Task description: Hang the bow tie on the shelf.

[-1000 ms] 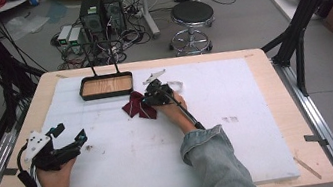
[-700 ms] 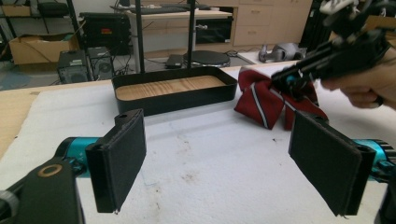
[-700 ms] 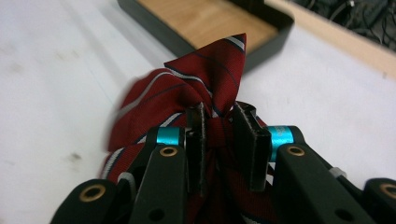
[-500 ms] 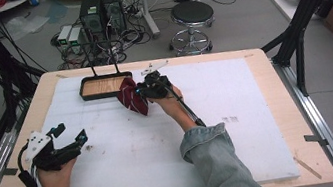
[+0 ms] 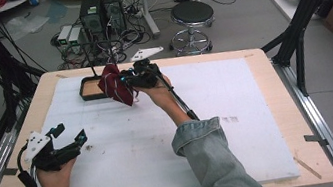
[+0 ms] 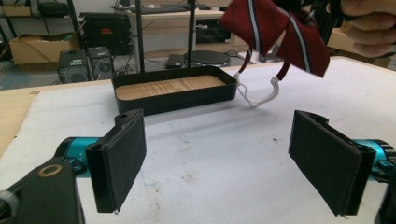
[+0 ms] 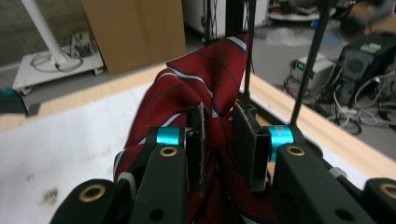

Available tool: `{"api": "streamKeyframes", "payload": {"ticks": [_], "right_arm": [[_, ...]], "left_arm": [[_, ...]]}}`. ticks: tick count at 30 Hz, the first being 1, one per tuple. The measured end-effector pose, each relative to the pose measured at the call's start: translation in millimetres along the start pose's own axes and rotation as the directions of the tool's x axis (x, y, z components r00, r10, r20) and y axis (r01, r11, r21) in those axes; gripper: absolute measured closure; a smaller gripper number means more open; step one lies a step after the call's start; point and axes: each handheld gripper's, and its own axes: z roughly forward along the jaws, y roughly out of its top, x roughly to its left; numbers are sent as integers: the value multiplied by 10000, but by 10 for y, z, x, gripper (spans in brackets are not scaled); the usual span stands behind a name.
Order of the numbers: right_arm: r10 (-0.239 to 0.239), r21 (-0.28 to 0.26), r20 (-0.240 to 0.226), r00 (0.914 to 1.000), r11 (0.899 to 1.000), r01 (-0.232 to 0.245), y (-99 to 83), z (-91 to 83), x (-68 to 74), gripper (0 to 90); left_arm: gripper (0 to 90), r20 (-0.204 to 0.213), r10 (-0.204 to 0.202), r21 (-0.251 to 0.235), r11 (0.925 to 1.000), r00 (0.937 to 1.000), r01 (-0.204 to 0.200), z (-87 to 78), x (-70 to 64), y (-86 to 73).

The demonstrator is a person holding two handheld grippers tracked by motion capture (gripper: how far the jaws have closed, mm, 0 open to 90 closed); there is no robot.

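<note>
Right gripper holding a striped bow tie aloft beside the tray; left gripper idle.

Your right gripper, upper centre of the high view, has its jaws pinched on the knot of the dark red striped bow tie, lifted clear of the white mat with its white strap dangling. The black wood-floored tray sits just left. Your left gripper, lower left, rests with jaws spread wide, empty. No legible writing.

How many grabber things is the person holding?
2. The left gripper is low at the table's near left, open and empty. The right gripper is up by the tray, pinching a red bow tie.
</note>
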Motion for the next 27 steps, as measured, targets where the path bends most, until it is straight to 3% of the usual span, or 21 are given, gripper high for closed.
{"api": "streamKeyframes", "payload": {"ticks": [6, 8, 14, 17, 27], "right_arm": [[-133, -194, -36, 9999, 9997, 132, 179, 27, 3, 749], [-317, -413, 76, 9995, 9986, 319, 222, 30, 6, 749], [-196, -816, 614, 9979, 9964, 246, 348, -3, -86, 749], [-388, -880, 779, 9962, 9951, 456, 458, -9, -117, 749], [-335, -946, 1311, 9908, 9944, 461, 728, 108, -199, 749]], "left_arm": [[197, 68, -12, -55, 10000, 10000, 13, 6, -8, -3], [197, 71, 16, -33, 10000, 10000, -16, 6, -8, -4], [197, 72, -19, -37, 10000, 10000, 20, 7, -12, -8], [197, 77, -38, -47, 10000, 10000, 39, 7, -15, -9], [197, 121, -57, -66, 10000, 9999, 57, 0, -26, -17]]}}
